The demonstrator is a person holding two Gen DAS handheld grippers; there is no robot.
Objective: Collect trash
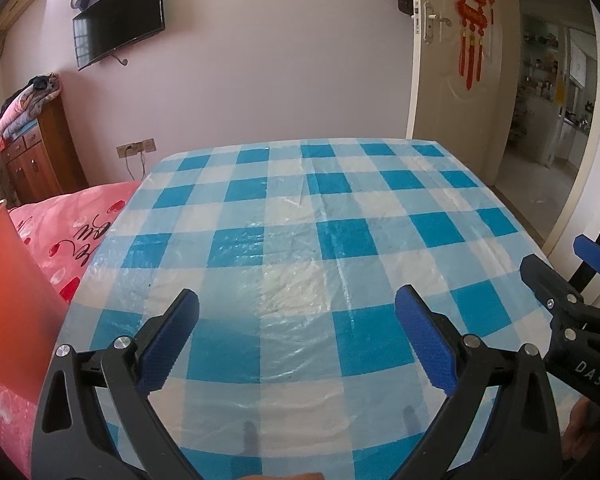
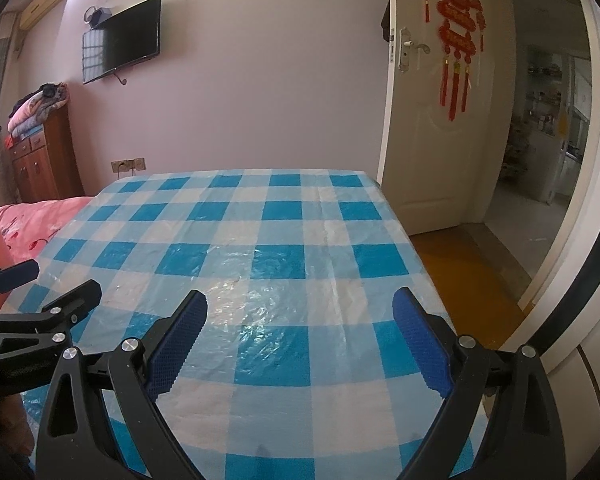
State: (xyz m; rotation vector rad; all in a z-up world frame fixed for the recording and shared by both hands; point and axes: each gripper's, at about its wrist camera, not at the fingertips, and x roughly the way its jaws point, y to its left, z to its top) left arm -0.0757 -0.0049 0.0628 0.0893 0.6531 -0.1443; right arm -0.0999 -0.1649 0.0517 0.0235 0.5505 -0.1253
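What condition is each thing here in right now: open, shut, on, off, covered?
left gripper: open, holding nothing
right gripper: open, holding nothing
table: covered by a blue checked plastic cloth
television: screen dark
door: open
orange bin: upright beside the table, contents hidden

Left gripper [image 1: 296, 336], right gripper [image 2: 300, 336]: black frames, blue ribbed jaws, silver screws ("DAS" lettering)

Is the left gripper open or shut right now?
Open. In the left wrist view the left gripper has its jaws spread wide, with only bare checked tablecloth showing between them; nothing is held.
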